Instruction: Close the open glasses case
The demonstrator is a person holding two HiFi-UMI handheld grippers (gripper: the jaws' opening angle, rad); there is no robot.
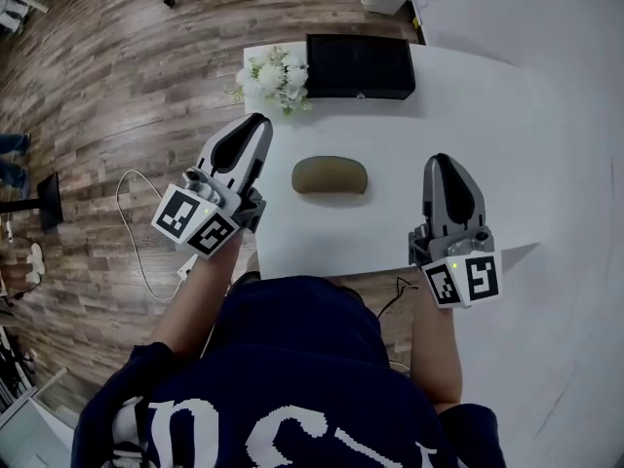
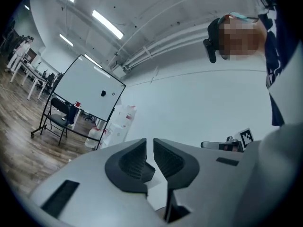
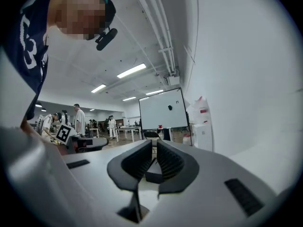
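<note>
An olive-brown oval glasses case [image 1: 331, 176] lies on the white table [image 1: 468, 115], and its lid looks down. My left gripper [image 1: 255, 123] hovers over the table's left edge, to the left of the case and apart from it. My right gripper [image 1: 441, 161] is held to the right of the case, also apart from it. Both point away from me, shut, with nothing between the jaws. The left gripper view shows its jaws [image 2: 150, 143] together against a white wall, with no case in sight. The right gripper view shows the same for its jaws [image 3: 155, 148].
A black box [image 1: 360, 66] and a bunch of white flowers [image 1: 275, 78] stand at the table's far side. A white cable [image 1: 136, 252] lies on the wooden floor at the left. A whiteboard on a stand [image 2: 90, 86] and people at desks [image 3: 78, 119] are far off.
</note>
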